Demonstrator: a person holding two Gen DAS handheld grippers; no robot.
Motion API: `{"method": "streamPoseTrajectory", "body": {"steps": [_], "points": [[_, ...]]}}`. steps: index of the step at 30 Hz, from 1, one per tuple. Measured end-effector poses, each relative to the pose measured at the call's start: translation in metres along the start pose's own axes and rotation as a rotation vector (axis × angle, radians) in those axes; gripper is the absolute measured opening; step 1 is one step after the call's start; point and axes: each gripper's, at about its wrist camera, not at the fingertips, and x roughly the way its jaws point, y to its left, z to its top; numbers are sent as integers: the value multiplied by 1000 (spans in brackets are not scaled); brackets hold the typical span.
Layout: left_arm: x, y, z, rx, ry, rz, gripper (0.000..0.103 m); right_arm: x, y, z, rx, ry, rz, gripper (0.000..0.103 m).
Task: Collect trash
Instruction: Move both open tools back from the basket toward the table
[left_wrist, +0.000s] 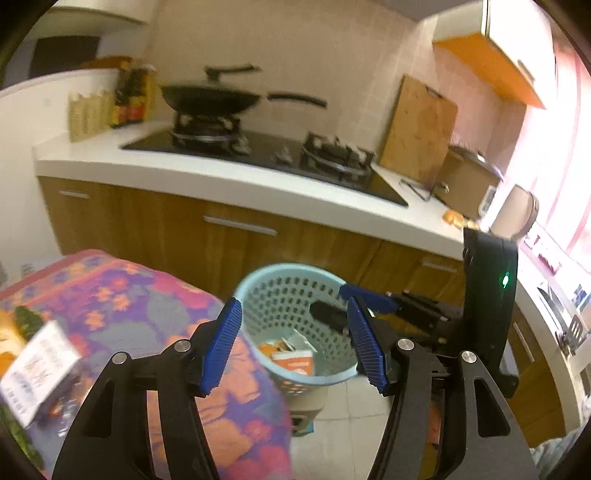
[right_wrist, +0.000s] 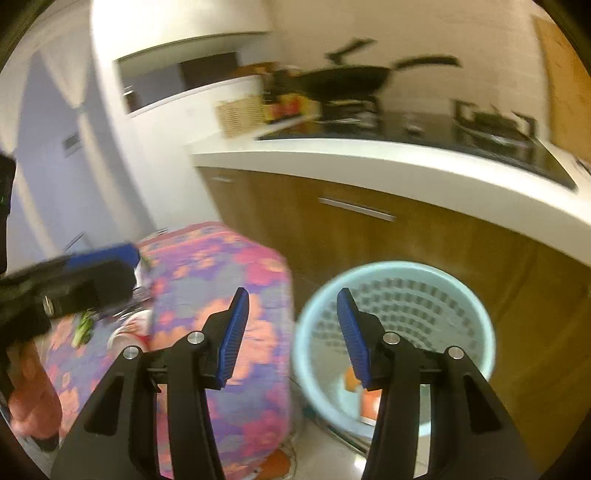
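Observation:
A light blue perforated trash basket (left_wrist: 258, 284) stands on the floor beside the table; it also shows in the right wrist view (right_wrist: 461, 291). Orange and white wrappers (left_wrist: 291, 356) lie in its bottom. My left gripper (left_wrist: 295, 343) is open and empty, above the table's edge and the basket. My right gripper (right_wrist: 291, 336) is open and empty, between table corner and basket; it shows in the left wrist view (left_wrist: 373, 301) over the basket's right rim. A white printed packet (left_wrist: 40, 365) and other litter (right_wrist: 125, 328) lie on the flowered tablecloth (left_wrist: 155, 306).
A white kitchen counter (left_wrist: 221, 177) with wooden cabinets runs behind the basket. On it are a gas hob with a black wok (left_wrist: 210, 98), sauce bottles (left_wrist: 131, 96) and a wooden cutting board (left_wrist: 417, 133). Tiled floor (left_wrist: 343, 424) lies below.

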Motion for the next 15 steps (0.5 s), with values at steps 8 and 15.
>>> {"method": "streamPoseTrajectory", "body": {"steps": [8,15], "points": [[-102,67,-22,-74,-140,164,66,21,77,-2,-128,32,123,47],[-168,141,-63,-194,-214,370,79,53,133,-11,-177,71,263,54]]}}
